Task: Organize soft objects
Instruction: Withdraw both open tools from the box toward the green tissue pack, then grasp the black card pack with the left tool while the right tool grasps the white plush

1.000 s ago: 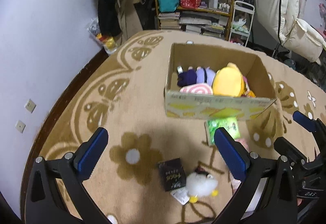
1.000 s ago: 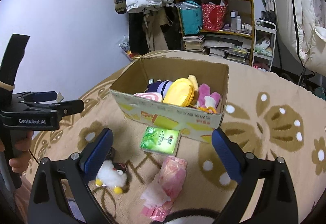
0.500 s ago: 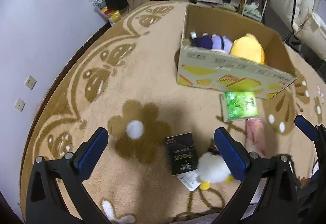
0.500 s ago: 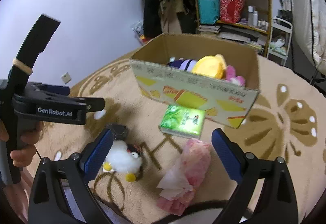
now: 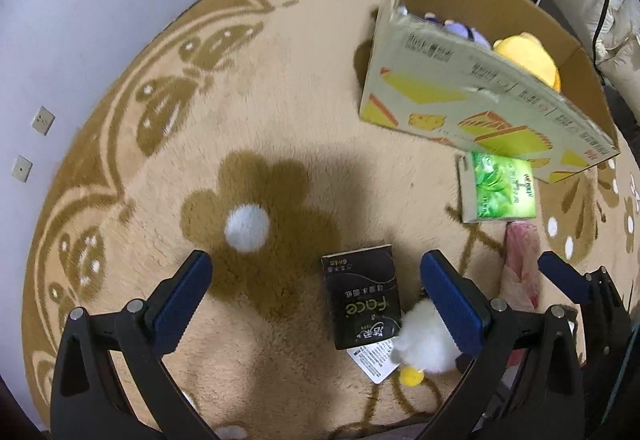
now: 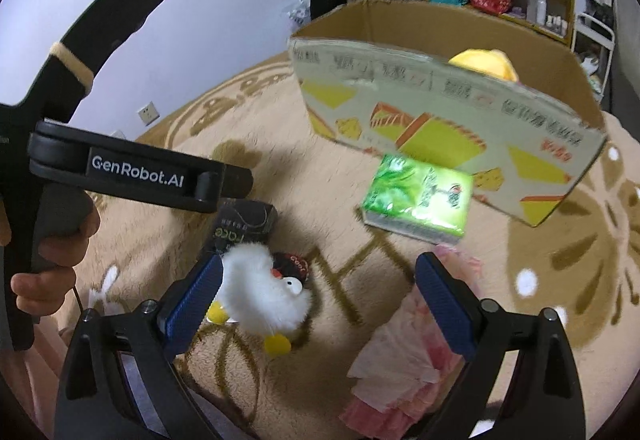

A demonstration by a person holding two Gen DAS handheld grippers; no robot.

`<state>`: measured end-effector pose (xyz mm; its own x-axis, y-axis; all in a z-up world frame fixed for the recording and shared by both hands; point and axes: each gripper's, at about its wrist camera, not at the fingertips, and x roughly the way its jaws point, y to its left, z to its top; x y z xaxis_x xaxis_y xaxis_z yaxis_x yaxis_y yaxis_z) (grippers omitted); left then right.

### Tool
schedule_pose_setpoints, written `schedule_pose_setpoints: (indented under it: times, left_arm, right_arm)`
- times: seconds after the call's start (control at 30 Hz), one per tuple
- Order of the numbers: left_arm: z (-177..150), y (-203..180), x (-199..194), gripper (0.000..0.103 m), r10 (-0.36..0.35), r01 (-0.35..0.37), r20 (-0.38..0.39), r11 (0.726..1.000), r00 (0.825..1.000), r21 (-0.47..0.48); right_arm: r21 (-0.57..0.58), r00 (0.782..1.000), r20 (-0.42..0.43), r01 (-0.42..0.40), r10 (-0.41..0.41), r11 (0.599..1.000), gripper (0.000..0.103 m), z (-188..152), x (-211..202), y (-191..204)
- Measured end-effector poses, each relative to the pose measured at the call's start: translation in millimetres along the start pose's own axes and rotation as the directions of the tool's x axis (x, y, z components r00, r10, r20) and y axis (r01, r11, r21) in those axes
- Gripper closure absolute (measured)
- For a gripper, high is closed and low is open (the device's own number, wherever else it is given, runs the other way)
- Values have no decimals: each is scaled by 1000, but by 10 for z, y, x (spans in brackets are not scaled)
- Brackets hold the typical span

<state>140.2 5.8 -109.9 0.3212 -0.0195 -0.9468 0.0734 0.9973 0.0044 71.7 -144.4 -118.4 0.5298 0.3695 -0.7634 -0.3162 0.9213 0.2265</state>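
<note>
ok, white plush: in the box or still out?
Out. The white plush lies on the rug, in front of the box.

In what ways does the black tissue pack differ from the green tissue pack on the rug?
The black tissue pack is dark with pale lettering; the green tissue pack is bright green with a leaf picture. The black one lies apart from the cardboard box, beside the white plush toy; the green one lies right at the box's front wall. Both lie flat on the rug, outside the box.

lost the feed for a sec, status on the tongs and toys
Both tongs open, empty: left, right. White plush bird on rug, beside black pack. Nothing blocking.
</note>
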Motion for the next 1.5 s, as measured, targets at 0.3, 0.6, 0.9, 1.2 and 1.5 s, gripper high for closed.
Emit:
schedule_pose_setpoints:
  times: [0.3, 0.6, 0.9, 1.2, 1.5]
  left_arm:
    - [15, -12, 284, 1, -8, 7, -81, 1000, 997, -15]
    - [18, -61, 460, 2, -17, 17, -138, 1000, 990, -1]
    - [17, -71, 569, 14, -29, 27, -179, 1000, 983, -11]
    - [10, -105, 688, 40, 2, -3, -196, 1000, 981, -5]
    - [-100, -2, 631, 60, 39, -44, -167, 999, 985, -27]
  right_arm:
    - [19, 998, -51, -46, 46, 999, 7, -56, 193, 13]
    - [13, 988, -131, -86, 87, 996, 32, -128, 431, 67]
    - [26, 990, -124, -63, 65, 998, 65, -78, 456, -60]
    - [16, 995, -94, 28, -27, 999, 67, -45, 374, -126]
    - [73, 997, 5, 79, -79, 994, 67, 37, 54, -342]
